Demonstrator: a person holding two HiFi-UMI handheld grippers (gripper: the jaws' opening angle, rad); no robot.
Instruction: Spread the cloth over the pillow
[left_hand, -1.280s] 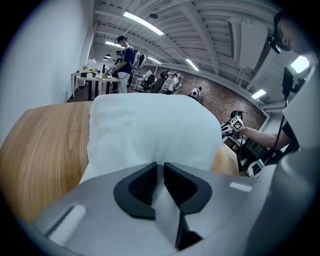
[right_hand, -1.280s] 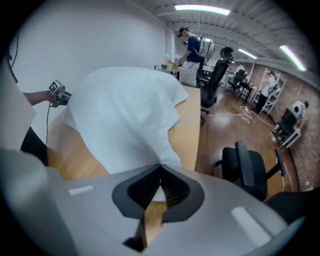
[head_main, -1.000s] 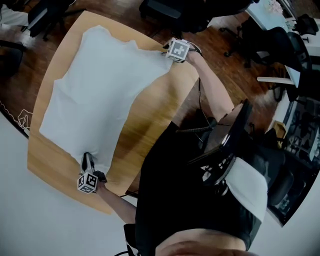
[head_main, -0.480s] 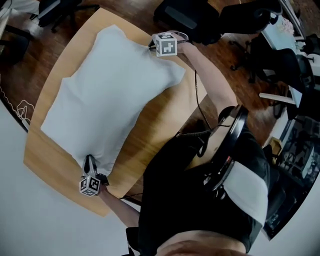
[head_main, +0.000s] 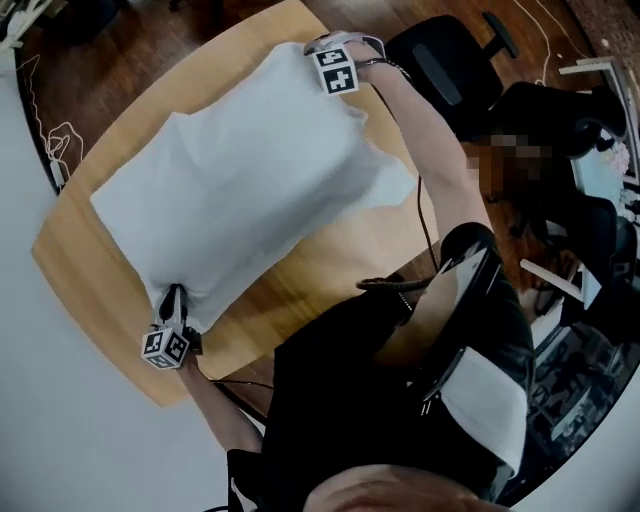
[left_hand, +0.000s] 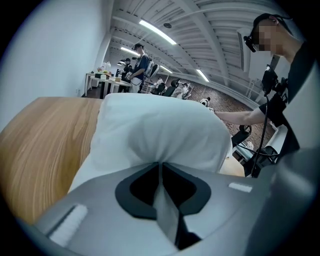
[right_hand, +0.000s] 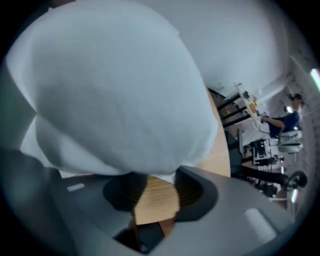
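A white cloth (head_main: 250, 170) lies draped over the pillow on the wooden table (head_main: 90, 270), and the pillow shows only as a bulge under it. My left gripper (head_main: 175, 298) is at the near left corner, shut on a pinch of the cloth (left_hand: 160, 167). My right gripper (head_main: 322, 52) hangs over the far corner, pointing steeply down. Its jaws have just been opening. In the right gripper view the right gripper (right_hand: 155, 180) has only bare table wood (right_hand: 155, 200) between its jaws, with the cloth-covered bulge (right_hand: 115, 90) just ahead of them. A loose cloth flap (head_main: 395, 185) lies on the table at the right.
An office chair (head_main: 450, 70) stands beyond the table's far right edge. Cables (head_main: 60, 150) lie on the floor at the left. My body is close to the table's near edge. Other people and desks (left_hand: 140, 65) stand far off in the room.
My right gripper has travelled along the cloth's side, from the right corner to the far corner. The left gripper has stayed on its corner.
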